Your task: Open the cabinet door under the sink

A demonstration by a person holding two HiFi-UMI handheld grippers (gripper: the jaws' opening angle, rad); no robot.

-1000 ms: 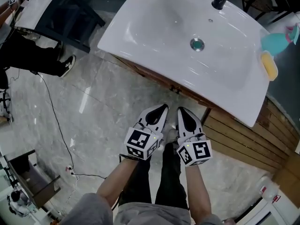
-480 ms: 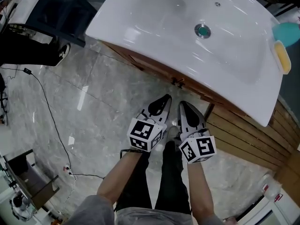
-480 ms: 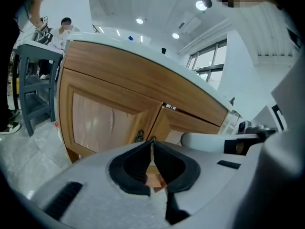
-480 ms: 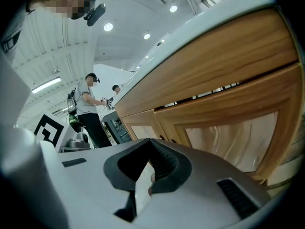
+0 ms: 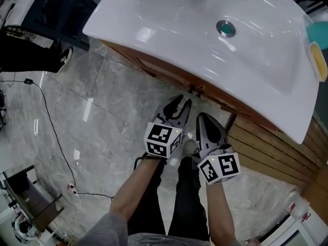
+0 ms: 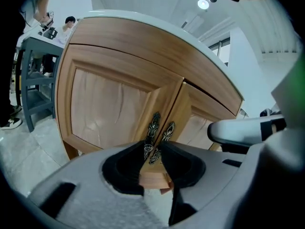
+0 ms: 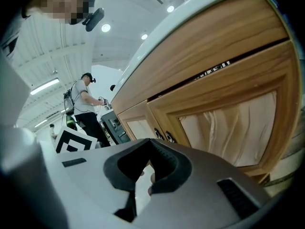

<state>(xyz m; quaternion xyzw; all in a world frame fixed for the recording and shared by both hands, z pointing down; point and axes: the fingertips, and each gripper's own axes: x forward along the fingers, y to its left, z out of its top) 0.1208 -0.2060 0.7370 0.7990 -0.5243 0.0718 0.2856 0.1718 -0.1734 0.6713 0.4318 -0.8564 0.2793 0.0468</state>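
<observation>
The wooden cabinet under the white sink (image 5: pixel 154 29) has two doors, left door (image 6: pixel 109 109) and right door (image 6: pixel 202 123), both closed. Their ornate metal handles (image 6: pixel 161 128) sit side by side at the middle seam, and also show as handles (image 5: pixel 196 90) below the sink's rim. My left gripper (image 5: pixel 178 105) (image 6: pixel 153 149) points at these handles from just short of them; its jaws have just been opening and stand open with nothing gripped. My right gripper (image 5: pixel 204 120) (image 7: pixel 148 148) hangs beside it, shut and empty, facing the right door (image 7: pixel 228 123).
A slatted wooden panel (image 5: pixel 271 152) runs along the right of the cabinet. A black cable (image 5: pixel 51 122) trails over the marble floor at left. A grey table (image 6: pixel 38 75) stands left of the cabinet. A person (image 7: pixel 86 104) stands far behind.
Both grippers sank and came nearer the cabinet front. The left gripper's jaws went from shut to open.
</observation>
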